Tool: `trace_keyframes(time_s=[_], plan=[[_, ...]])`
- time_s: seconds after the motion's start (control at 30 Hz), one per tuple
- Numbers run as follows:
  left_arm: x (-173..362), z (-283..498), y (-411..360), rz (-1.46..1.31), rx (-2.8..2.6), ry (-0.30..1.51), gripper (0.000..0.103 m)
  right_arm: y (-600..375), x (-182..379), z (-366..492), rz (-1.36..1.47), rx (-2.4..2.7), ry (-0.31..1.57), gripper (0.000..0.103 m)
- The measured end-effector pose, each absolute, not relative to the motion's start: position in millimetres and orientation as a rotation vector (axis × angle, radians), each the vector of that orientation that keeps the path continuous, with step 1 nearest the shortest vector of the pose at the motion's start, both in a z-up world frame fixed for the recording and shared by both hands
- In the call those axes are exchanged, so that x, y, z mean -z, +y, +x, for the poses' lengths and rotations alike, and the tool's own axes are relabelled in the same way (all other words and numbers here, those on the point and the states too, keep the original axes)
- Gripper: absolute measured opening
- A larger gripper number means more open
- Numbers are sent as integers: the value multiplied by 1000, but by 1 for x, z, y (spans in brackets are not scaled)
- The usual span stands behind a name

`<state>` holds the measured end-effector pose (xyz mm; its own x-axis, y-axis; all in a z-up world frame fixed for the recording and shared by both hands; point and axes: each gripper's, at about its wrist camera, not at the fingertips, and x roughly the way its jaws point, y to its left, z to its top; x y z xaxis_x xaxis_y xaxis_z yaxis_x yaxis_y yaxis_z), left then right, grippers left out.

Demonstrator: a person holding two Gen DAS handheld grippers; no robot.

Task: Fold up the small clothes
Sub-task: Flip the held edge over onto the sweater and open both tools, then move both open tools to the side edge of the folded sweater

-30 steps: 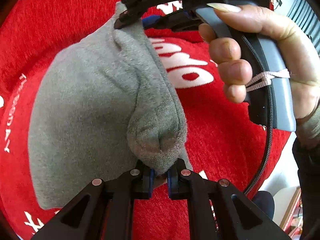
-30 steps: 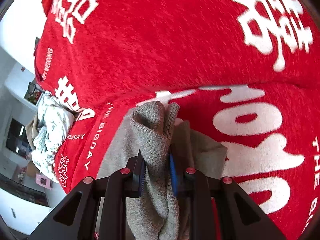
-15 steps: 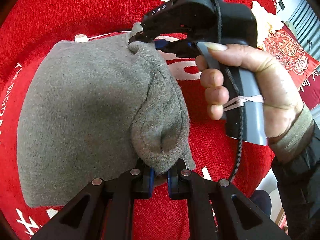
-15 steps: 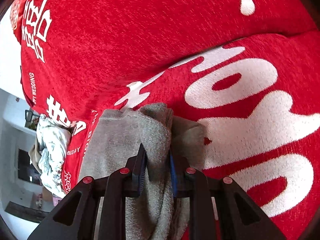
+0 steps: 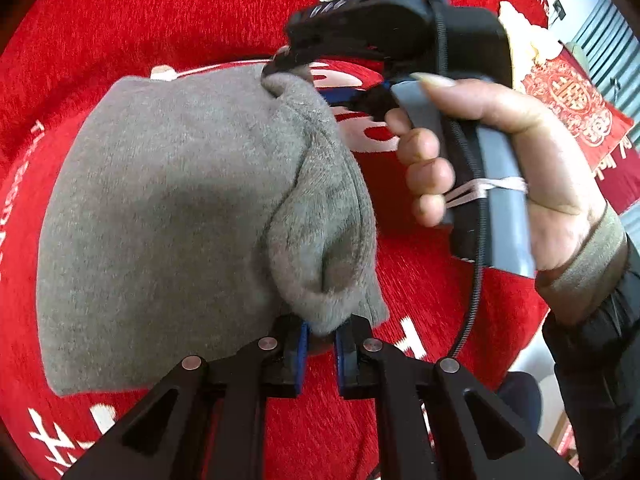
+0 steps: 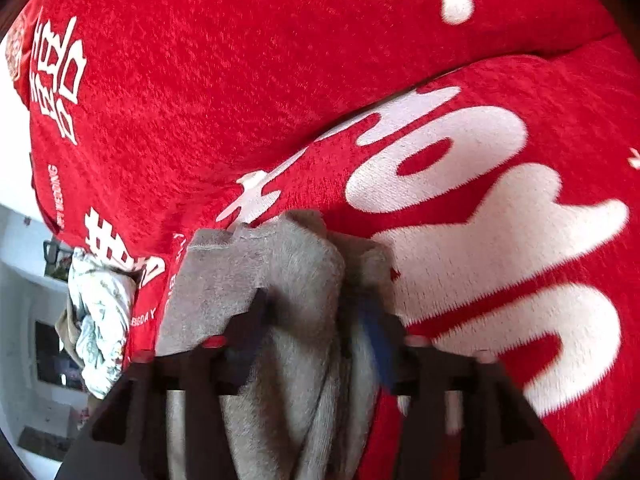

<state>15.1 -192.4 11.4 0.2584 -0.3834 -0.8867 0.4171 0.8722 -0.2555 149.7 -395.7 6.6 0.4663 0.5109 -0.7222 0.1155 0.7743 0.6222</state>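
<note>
A grey fleece garment lies folded over on the red blanket with white lettering. My left gripper is at the garment's near right corner, shut on a thick bunched fold. My right gripper, held by a person's hand, is at the far right corner. In the right wrist view the right gripper is blurred and its jaws are opening. The grey garment's fold stands between them, with the blue pad off the cloth.
The red blanket has a raised crease running across it beyond the garment. A heap of pale patterned clothes sits at the blanket's left edge. A cream bundle and a red patterned cloth lie far right.
The right gripper's jaws have spread apart off the garment's fold, after sinking toward the blanket. The left gripper keeps its grip in place.
</note>
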Motion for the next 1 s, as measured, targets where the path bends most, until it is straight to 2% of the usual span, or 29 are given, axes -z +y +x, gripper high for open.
trace_keyframes(time_s=[0.07, 0.1, 0.13, 0.27, 0.4, 0.53, 0.6, 0.63, 0.77, 1.0], plan=[[-14, 14, -181, -29, 564, 1226, 48, -397, -24, 137, 604, -190, 1053, 80], [-17, 12, -173, -74, 584, 1228, 75, -397, -34, 131, 576, -191, 1031, 80], [-21, 10, -166, -107, 579, 1214, 82, -396, -42, 126, 556, -199, 1010, 80], [-47, -5, -141, -139, 631, 1142, 82, -375, -80, 98, 469, -329, 924, 80], [-69, 12, -123, -117, 537, 1047, 82, -347, -80, 94, 491, -507, 940, 80], [-58, 57, -101, -146, 380, 1049, 82, -349, -48, 100, 579, -512, 1017, 79], [-40, 79, -93, -104, 280, 1082, 82, -362, -29, 102, 609, -445, 1046, 70], [-31, 87, -92, -82, 242, 1109, 82, -368, -27, 101, 638, -446, 1033, 69], [-17, 97, -75, -150, 268, 1166, 85, -372, -36, 88, 585, -411, 1014, 69], [-35, 85, -77, -140, 264, 1082, 85, -350, -78, 24, 437, -504, 873, 74]])
